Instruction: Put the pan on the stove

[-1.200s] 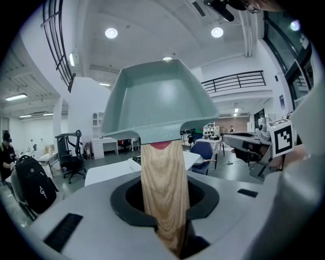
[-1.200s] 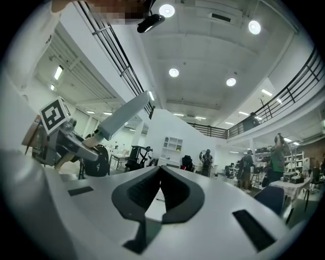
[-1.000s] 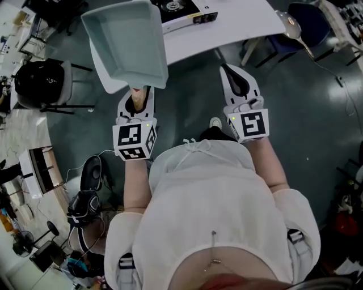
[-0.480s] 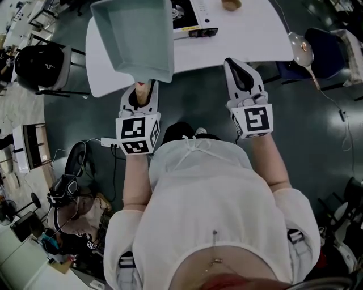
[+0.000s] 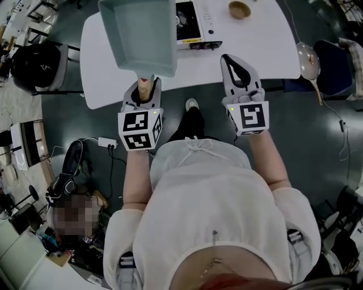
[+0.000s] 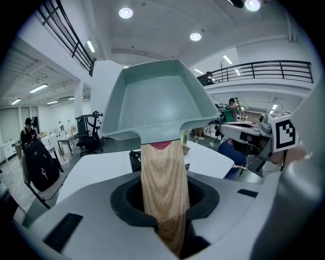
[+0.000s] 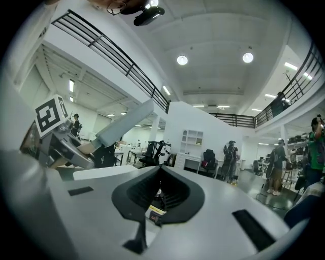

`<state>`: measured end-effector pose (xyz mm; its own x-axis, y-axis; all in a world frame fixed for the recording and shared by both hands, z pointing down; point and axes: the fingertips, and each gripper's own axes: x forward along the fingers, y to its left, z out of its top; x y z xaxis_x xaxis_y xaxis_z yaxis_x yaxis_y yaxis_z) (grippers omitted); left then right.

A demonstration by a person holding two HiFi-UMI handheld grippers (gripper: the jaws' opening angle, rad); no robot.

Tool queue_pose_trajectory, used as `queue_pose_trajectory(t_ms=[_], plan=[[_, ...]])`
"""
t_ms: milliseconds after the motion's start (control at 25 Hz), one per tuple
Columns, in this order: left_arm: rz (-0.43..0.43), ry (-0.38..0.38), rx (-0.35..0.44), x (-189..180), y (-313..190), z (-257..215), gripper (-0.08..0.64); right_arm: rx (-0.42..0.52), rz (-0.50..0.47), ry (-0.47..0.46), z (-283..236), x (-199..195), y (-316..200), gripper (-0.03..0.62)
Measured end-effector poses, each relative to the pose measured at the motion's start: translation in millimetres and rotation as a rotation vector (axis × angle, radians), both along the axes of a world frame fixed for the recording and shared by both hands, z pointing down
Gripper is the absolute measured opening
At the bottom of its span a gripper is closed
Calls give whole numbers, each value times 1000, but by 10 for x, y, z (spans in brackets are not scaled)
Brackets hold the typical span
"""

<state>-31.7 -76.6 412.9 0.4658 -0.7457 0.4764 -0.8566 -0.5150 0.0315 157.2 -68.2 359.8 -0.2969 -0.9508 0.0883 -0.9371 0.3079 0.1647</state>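
In the head view a square teal pan (image 5: 139,34) hangs above the white table's (image 5: 255,54) near left part, just left of the black-and-white portable stove (image 5: 195,25). Its wooden handle (image 5: 144,84) runs back into my left gripper (image 5: 144,82), which is shut on it. The left gripper view shows the handle (image 6: 163,188) clamped between the jaws, with the pan (image 6: 157,101) tilted up ahead and a bit of the stove (image 6: 134,160) under it. My right gripper (image 5: 236,61) is shut and empty at the table's near edge, right of the stove; the right gripper view (image 7: 160,172) shows nothing in it.
A small brown bowl (image 5: 240,9) sits on the table beyond the stove. A black chair (image 5: 34,65) stands to the left, and a blue chair (image 5: 332,59) with a metal ladle (image 5: 310,55) to the right. A power strip (image 5: 108,141) and cables lie on the floor.
Both grippers have travelled forward to the table. The pan, still held, has gone from the table's left corner to above the tabletop beside the stove.
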Motion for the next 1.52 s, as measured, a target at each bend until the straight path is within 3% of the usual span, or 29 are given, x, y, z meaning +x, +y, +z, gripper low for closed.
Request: queue_pose_trajectory(t_ms=[280, 640, 1080, 1520], plan=[[-12, -13, -108, 266, -739, 220, 110, -19, -16, 11, 35, 203, -848, 6], [-43, -55, -356, 351, -1329, 870, 110, -129, -64, 21, 349, 157, -1747, 6], [-87, -85, -544, 523, -1532, 1321, 110, -216, -101, -2, 650, 269, -2217, 6], [-158, -129, -629, 723, -1675, 1479, 110, -207, -196, -24, 513, 388, -2523, 6]])
